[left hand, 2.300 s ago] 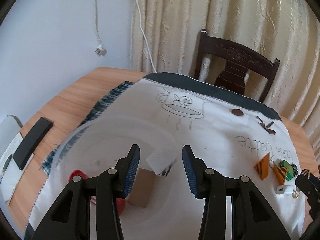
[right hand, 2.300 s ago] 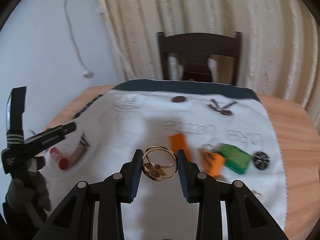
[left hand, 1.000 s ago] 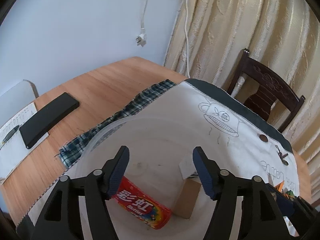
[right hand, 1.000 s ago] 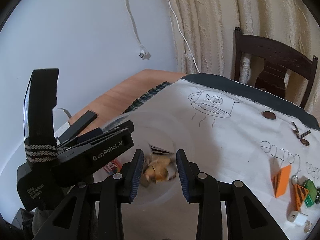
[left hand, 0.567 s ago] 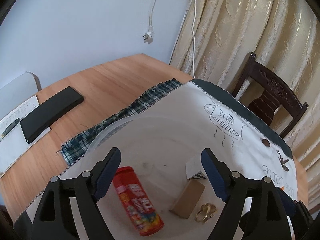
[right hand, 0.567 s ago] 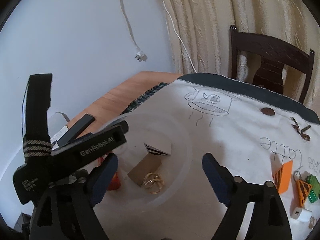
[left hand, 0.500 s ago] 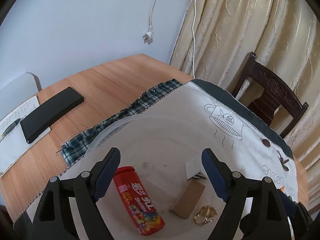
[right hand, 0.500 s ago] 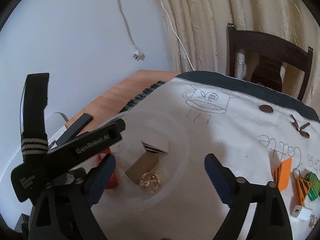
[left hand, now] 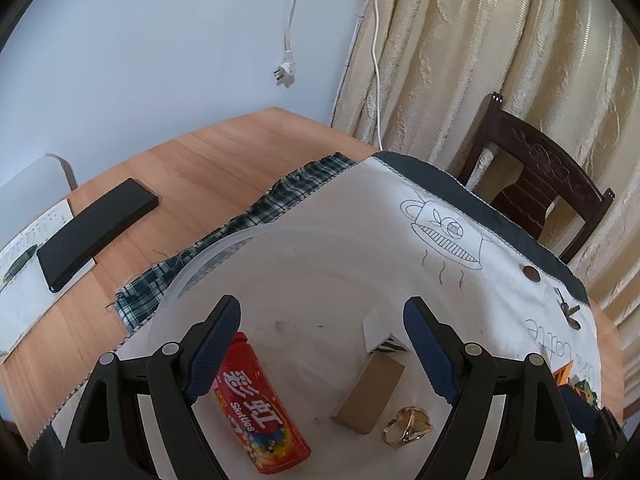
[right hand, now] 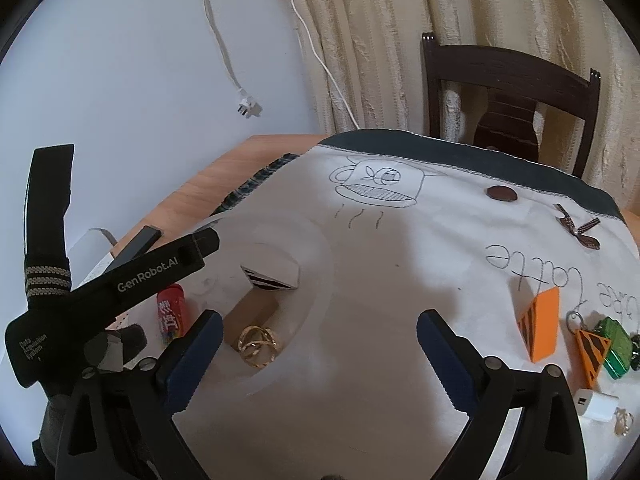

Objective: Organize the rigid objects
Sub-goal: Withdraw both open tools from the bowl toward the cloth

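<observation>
Both grippers, left (left hand: pixel 322 344) and right (right hand: pixel 318 356), jaws wide, empty. Ring (right hand: pixel 258 346) in bowl (right hand: pixel 320 280). Next, orange wedge (right hand: pixel 540 330): light, stiff; pinch flat sides.

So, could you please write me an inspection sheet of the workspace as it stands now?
Surface: wooden table under a white printed cloth.
Job's things: clear plastic bowl holds a red Skittles tube, brown box, white striped box and gold ring; two orange wedges, green toy car and white charger lie on the cloth.
Clutter: black phone, notebook, pen.
Grippers: left gripper open over the bowl; right gripper open, empty.
Cables: white cord with loose plug hangs on the wall.
Surroundings: dark chair, beige curtain.
</observation>
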Tool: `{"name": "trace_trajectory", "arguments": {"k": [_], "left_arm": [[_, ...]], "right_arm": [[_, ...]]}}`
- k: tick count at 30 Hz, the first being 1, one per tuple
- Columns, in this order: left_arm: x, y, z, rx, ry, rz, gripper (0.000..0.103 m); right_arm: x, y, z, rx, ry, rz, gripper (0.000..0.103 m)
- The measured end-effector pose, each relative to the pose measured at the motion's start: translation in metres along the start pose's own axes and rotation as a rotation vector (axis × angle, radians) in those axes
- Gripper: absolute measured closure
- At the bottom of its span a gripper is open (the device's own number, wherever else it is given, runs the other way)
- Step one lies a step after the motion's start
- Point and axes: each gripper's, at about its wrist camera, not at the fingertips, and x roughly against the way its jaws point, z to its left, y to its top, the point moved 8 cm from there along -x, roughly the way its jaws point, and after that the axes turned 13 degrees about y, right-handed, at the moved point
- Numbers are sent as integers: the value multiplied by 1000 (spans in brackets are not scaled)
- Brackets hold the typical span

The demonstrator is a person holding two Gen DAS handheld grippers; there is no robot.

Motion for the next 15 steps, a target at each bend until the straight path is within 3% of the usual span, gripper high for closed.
{"name": "trace_trajectory", "arguments": {"k": [15], "left_arm": [[9, -8, -24, -97, -19, -37, 18]], "right_arm": [[26, -22, -43, -70, -106, -8, 3]]}}
